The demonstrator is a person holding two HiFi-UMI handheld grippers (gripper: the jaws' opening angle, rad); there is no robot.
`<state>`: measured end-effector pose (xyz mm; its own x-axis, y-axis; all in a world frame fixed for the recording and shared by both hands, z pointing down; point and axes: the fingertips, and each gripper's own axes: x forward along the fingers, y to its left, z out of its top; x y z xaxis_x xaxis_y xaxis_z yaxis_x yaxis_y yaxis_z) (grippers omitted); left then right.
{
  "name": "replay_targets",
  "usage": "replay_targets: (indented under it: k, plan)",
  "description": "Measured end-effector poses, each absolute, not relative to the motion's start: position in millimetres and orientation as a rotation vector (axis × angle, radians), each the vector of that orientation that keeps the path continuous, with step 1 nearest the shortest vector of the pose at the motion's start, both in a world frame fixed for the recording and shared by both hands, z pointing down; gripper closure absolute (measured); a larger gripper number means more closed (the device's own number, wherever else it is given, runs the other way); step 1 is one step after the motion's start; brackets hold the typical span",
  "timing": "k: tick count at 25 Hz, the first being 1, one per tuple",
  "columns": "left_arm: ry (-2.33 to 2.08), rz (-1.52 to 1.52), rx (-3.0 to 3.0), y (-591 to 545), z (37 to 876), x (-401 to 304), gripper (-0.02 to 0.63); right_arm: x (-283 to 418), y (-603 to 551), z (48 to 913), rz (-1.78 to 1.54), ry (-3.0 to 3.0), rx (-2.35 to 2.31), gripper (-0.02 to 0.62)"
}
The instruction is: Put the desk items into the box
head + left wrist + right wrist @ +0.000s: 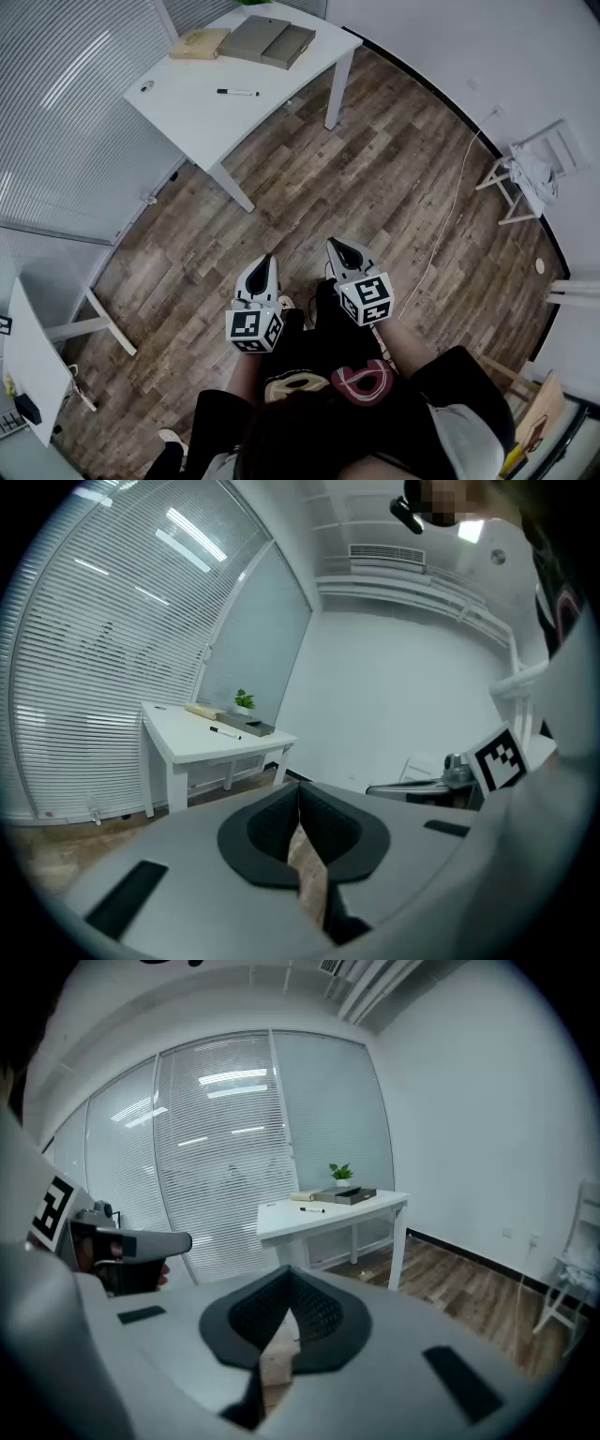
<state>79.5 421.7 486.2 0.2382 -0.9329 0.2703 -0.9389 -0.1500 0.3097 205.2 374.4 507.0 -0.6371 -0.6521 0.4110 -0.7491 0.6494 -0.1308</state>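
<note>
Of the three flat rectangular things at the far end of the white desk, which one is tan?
The tan slab, leftmost in the head view; the grey slab and the darker grey slab lie to its right.

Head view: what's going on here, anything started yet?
A person stands on the wood floor, well short of the white desk, holding the left gripper and right gripper out front, both shut and empty. The pen, a tan flat item and the grey box lie untouched on the desk.
</note>
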Motion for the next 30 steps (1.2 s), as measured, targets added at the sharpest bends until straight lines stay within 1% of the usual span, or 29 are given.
replay_targets:
  k: [8,17,30]
  plan:
    - [-1.755,-0.004,2.126,458.2,473.5,54.4,0.588,175.8,420.2,498.5,0.386,-2.567,1.076,0.588]
    - [-1.736,-0.033,2.222,470.4,459.7,49.8,0.588,182.1,421.6,485.0,0.469,-2.590,1.213,0.584]
    - [-1.628,-0.005,2.316,476.6,464.0,54.4,0.588,190.0,437.0,489.7,0.465,-2.567,1.304,0.584]
